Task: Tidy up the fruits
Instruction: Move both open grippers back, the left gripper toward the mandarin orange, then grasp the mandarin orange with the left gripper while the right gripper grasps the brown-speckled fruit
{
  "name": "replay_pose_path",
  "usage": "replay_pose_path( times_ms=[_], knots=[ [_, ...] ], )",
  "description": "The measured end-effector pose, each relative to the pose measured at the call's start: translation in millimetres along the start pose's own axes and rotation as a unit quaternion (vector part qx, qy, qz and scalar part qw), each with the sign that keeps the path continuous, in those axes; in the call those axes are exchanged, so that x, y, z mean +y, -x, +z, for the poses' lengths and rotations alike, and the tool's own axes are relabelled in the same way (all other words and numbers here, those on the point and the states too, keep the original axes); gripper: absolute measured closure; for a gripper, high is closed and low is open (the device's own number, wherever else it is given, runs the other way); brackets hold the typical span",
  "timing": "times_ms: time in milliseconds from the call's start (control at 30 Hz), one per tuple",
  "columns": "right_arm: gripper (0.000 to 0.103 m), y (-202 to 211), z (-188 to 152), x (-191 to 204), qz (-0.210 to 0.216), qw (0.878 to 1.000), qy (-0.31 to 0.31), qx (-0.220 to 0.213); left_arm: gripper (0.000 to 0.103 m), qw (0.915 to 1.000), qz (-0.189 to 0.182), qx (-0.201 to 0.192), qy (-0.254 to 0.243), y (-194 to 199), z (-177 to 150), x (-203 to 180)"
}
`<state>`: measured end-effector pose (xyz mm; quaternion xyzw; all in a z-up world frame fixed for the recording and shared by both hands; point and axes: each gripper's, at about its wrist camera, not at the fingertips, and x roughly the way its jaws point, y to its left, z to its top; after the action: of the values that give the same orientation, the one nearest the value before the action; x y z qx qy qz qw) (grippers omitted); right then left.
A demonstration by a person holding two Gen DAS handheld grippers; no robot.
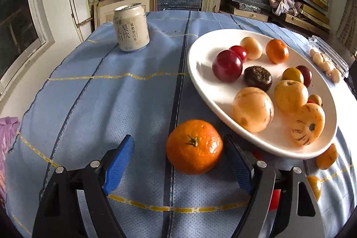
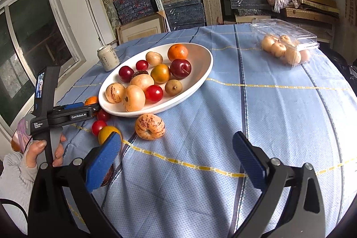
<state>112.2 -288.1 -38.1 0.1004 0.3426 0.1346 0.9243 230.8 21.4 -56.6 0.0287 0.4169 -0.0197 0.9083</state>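
A white oval plate point(image 1: 200, 73) point(image 2: 200, 75) holds several fruits: red plums, oranges, pale striped melons and a dark round fruit. A mandarin point(image 1: 194, 146) lies on the blue cloth just left of the plate, between the fingers of my open left gripper point(image 1: 180, 162), closer to the right pad. In the right wrist view the left gripper point(image 2: 89, 106) reaches beside the plate's left end, and only the mandarin's top point(image 2: 91, 100) shows. My right gripper point(image 2: 178, 160) is open and empty above the cloth. A striped melon point(image 2: 150, 126), two red tomatoes point(image 2: 98, 126) and an orange-yellow fruit point(image 2: 107, 134) lie loose before the plate.
A pale drink can point(image 1: 131, 28) point(image 2: 108, 58) stands at the far left of the table. A clear plastic box of pale round fruits point(image 2: 287, 48) point(image 1: 328, 64) sits at the far right. Shelves of boxes stand behind the table. A window is on the left.
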Motion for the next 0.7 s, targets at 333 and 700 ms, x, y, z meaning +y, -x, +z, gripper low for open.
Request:
replay_pose_path(
  times_ms=[333, 700],
  knots=[
    [0.005, -4, -1, 1, -0.002, 1.000, 0.006, 0.005, 0.050, 0.9995, -0.030, 0.010, 0.005, -1, -6, 4],
    [0.005, -7, -8, 20, -0.002, 0.999, 0.054, 0.006, 0.056, 0.9993, -0.036, 0.002, -0.006, 42, -57, 17]
  ],
)
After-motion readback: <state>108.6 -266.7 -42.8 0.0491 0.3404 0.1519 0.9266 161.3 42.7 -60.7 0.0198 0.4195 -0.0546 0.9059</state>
